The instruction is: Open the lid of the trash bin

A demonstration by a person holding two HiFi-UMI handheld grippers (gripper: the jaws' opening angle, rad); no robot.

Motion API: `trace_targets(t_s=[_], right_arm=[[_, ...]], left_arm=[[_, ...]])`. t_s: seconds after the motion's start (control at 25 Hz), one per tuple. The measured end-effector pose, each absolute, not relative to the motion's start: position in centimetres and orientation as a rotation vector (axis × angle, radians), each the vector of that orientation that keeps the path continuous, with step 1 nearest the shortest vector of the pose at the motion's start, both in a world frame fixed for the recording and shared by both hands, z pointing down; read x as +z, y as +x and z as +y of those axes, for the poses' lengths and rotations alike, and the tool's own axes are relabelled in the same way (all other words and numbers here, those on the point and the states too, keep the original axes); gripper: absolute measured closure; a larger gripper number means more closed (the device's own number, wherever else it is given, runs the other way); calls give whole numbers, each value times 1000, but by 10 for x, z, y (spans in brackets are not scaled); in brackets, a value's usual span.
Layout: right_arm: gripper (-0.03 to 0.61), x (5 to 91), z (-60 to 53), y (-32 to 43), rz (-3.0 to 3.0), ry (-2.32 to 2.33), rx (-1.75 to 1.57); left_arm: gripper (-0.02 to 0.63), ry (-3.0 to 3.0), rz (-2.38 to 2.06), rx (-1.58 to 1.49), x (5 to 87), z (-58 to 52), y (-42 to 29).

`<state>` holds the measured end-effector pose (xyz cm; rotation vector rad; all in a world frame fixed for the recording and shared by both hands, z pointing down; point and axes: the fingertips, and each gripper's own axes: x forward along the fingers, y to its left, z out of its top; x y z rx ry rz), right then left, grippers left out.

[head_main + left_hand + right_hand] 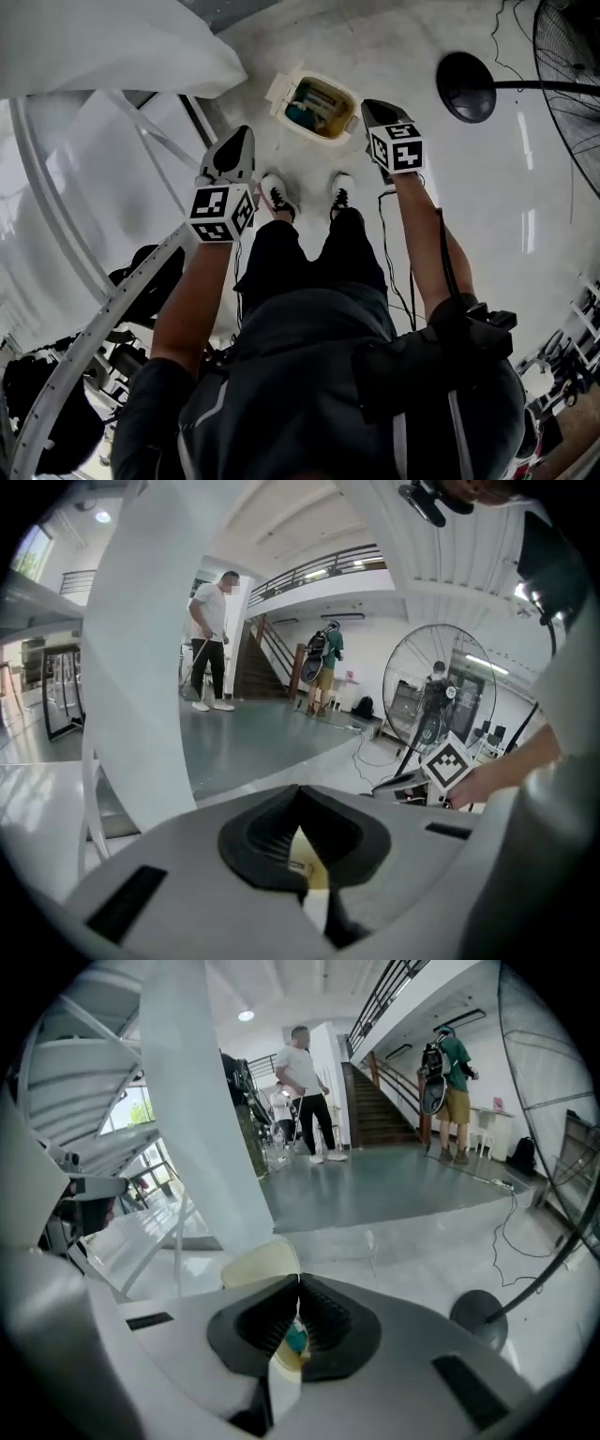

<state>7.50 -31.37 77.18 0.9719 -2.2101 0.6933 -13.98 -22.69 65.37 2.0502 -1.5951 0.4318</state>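
The trash bin (352,105) stands on the pale floor (412,47) just ahead of the person's shoes (275,192). Its long axis runs from far-left to near-right in the head view. Its inside is exposed from above, with a teal item among the contents. A cream flap that I take for the lid (281,89) sticks out at the far-left end, so the lid looks up rather than down, though the hinge itself is too small to make out. The right hand-held gripper (375,109) is the nearer one, its tip just beside the bin's right end. In its own view the jaws are drawn together to a thin slit holding nothing, with the teal item showing through the slit and the lid (260,1264) just beyond. The left hand-held gripper (240,139) hangs farther off, to the bin's left and nearer the person, its jaws likewise closed and empty. Any further push on the lid would likely fall to the right one, reaching leftward across the opening.
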Motion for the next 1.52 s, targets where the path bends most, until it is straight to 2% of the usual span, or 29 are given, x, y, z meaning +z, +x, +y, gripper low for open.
trace_targets(t_s=[0.44, 0.76, 1.16, 1.32, 1.52], right_arm=[[552, 561, -308, 53, -2496, 1076, 588], [552, 449, -295, 48, -2658, 1173, 531], [552, 340, -273, 45, -2797, 1185, 318], [552, 320, -274, 46, -2812, 1167, 248], [552, 298, -270, 37, -2863, 1171, 166]], left_arm=[[604, 2202, -1642, 232, 505, -221, -162], [605, 2291, -1665, 107, 428, -217, -169], [606, 2343, -1728, 86, 351, -206, -181], [606, 2336, -1798, 144, 345, -209, -188], [606, 2338, -1844, 58, 319, -209, -193]])
